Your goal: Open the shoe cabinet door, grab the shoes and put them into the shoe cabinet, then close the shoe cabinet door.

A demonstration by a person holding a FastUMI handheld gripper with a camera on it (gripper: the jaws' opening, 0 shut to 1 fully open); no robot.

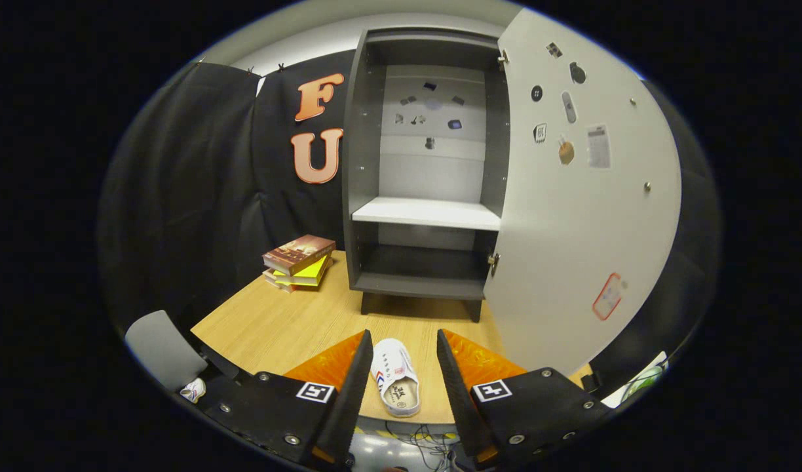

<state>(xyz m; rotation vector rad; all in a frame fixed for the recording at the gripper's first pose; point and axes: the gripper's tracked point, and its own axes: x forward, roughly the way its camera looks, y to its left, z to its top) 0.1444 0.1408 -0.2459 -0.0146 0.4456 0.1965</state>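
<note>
The tongs (404,354) stand wide open and hold nothing; the two fingers are apart with a clear gap between them. In this gap lies a white shoe (396,385) on the wooden surface (276,324), with its opening turned up and its toe pointing toward the cabinet. The fingers do not touch the shoe. Beyond the shoe stands the shoe cabinet (427,183), dark grey, on short legs, at the far part of the surface. Its door (571,216) is swung fully open to the right, and the pale inner face of the door carries several small stickers. Inside the cabinet there is one white shelf (426,213); the space above it and the dark compartment under it hold no shoe. To the left of the cabinet a small stack of books (299,262) lies on the surface, near the black cloth wall (198,183).
</note>
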